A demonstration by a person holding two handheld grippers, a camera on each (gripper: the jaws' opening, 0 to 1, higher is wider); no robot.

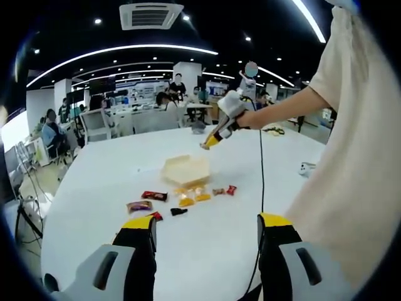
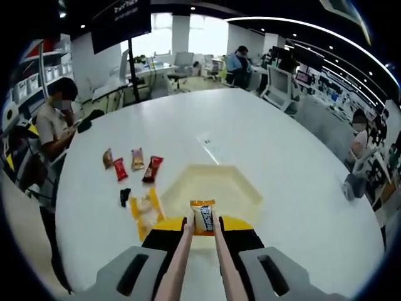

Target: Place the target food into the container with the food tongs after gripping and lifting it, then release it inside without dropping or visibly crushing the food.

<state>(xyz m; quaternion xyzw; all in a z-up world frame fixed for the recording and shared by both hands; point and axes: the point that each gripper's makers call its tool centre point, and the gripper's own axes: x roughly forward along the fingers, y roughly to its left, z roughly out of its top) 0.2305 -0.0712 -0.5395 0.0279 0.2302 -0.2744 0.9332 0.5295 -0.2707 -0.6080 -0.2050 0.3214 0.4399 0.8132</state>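
The white table (image 2: 282, 163) spreads ahead of both grippers. The cream container (image 2: 219, 185) lies just beyond the right gripper (image 2: 202, 233), whose jaws squeeze pink tongs (image 2: 178, 263) that pinch an orange snack packet (image 2: 202, 216) over the near rim. This looks like the carry step; next, ease forward and release inside. The left gripper (image 1: 207, 235) hangs back, jaws spread, well short of the loose snacks (image 1: 188, 197).

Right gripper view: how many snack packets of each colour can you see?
Red packets: 2
Brown packets: 2
Black packet: 1
Yellow packet: 1
Orange packet, held in the tongs: 1
Total: 7
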